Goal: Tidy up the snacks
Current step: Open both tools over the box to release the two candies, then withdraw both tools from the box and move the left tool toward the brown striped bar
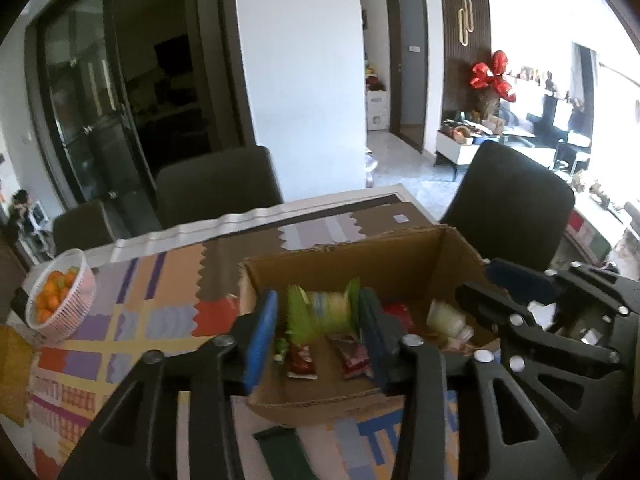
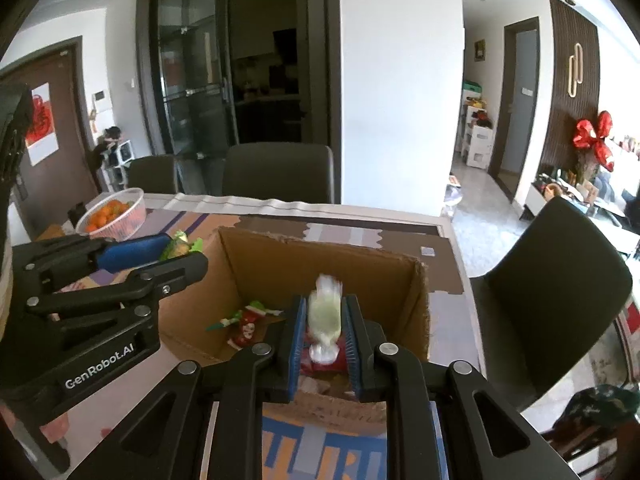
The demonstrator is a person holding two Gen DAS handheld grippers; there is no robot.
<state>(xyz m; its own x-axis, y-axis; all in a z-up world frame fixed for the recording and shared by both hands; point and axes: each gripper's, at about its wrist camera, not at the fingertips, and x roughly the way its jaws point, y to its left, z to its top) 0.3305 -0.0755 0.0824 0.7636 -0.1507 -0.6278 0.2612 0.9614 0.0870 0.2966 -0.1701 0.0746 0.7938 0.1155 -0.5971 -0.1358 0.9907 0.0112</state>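
Both grippers hang over an open cardboard box (image 1: 404, 256) that stands on a surface (image 1: 132, 320) covered with a patchwork-patterned cloth.

The left gripper (image 1: 318, 328) has a green-ended snack pack (image 1: 326, 308) between its blue pads; the pack is blurred, and a sliver of space shows at each side, so the jaws look parted around it, not pressing. In the right view that pack (image 2: 180, 246) sits at the tips of the left gripper, just outside the box's left wall.

The right gripper (image 2: 324, 330) has a pale, clear-wrapped snack (image 2: 325, 312) upright between its pads, over the box's near right corner; the snack is smeared, and whether the pads press it I cannot tell.

On the box floor lie two red packets (image 1: 300, 358) below the left gripper. A white basket of oranges (image 1: 60, 300) stands well apart to the left.
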